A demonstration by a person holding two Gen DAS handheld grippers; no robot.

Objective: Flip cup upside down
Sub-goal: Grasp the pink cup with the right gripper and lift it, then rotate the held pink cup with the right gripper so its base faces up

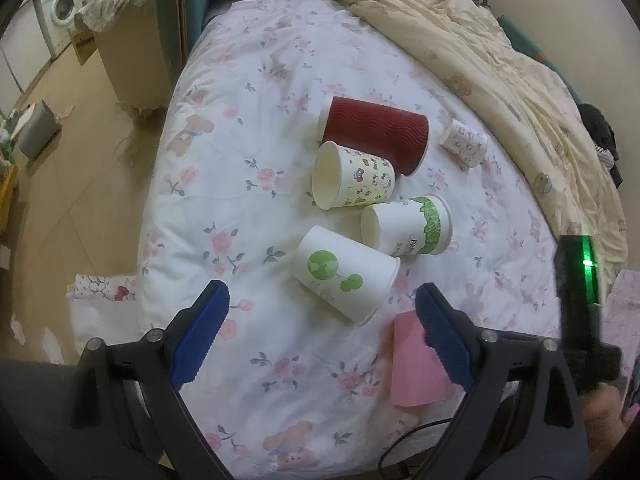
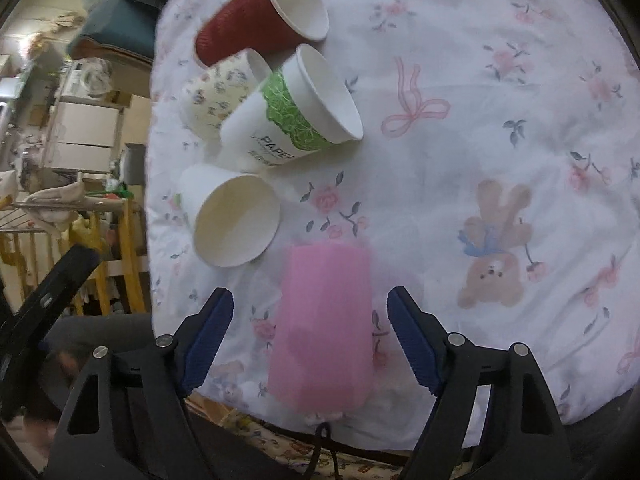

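Observation:
A pink cup (image 2: 324,324) stands upside down on the flowered bedsheet, between the open blue fingers of my right gripper (image 2: 310,332), which do not touch it. It also shows in the left wrist view (image 1: 412,364), partly behind my left gripper's right finger. My left gripper (image 1: 322,332) is open and empty above the sheet. Several paper cups lie on their sides: a white cup with green globe (image 1: 344,274), a green-banded cup (image 1: 408,226), a cartoon cup (image 1: 352,176), a dark red cup (image 1: 374,132).
A small patterned cup (image 1: 464,142) lies farther right. A cream duvet (image 1: 500,60) is bunched along the far right of the bed. The bed edge drops to the floor on the left (image 1: 80,160). The right gripper's body (image 1: 580,292) with a green light is at right.

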